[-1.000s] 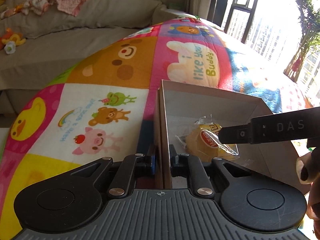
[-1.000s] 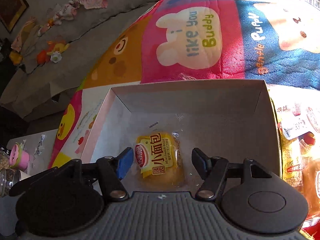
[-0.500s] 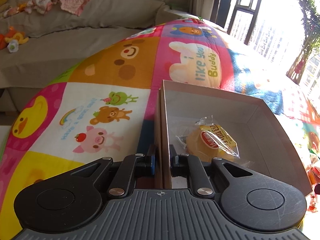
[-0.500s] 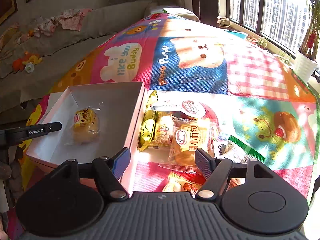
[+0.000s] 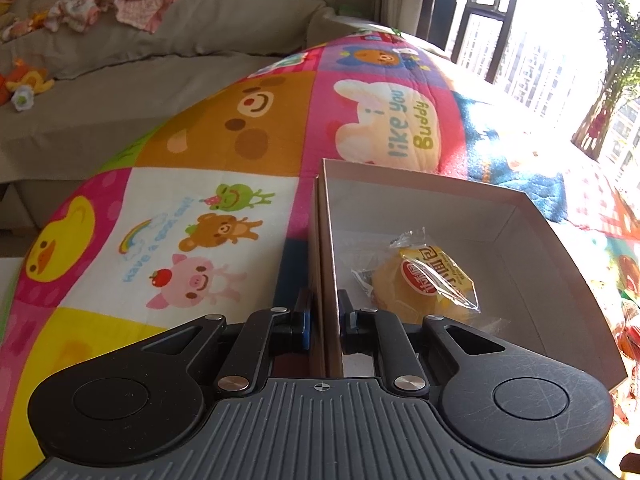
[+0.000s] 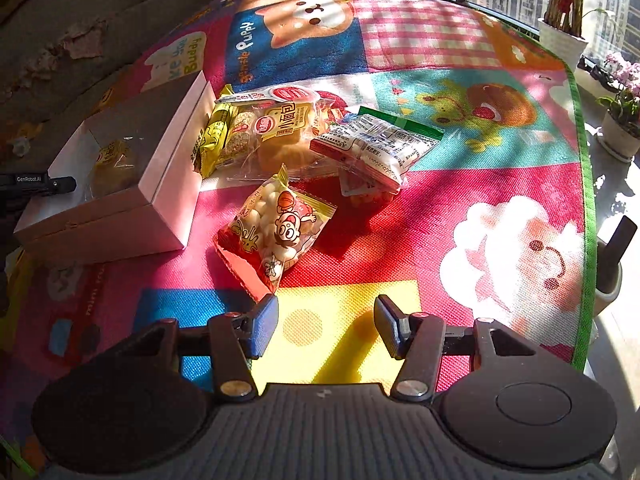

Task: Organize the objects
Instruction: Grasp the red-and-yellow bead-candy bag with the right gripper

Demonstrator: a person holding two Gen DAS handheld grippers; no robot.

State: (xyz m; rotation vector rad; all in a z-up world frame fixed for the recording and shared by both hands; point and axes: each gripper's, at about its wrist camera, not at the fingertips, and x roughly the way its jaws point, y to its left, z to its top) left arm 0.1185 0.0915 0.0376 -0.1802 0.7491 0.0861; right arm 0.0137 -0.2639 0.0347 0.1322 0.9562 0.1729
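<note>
Snack packet [image 6: 276,232] lies just ahead-left of my wide-open right gripper [image 6: 326,326]; left gripper [image 5: 324,318] pinches box [image 5: 325,240] wall.

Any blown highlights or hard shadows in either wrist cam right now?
Left wrist: window blown out, glare washing the mat's right side. Right wrist: hard sun patches across the snack packets; box interior in deep shadow. Both show fisheye bending.

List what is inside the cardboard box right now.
The cardboard box holds one wrapped bread bun on its floor. The left gripper, clamped on the box's wall, hides the near corner, so nothing can be confirmed there.
</note>
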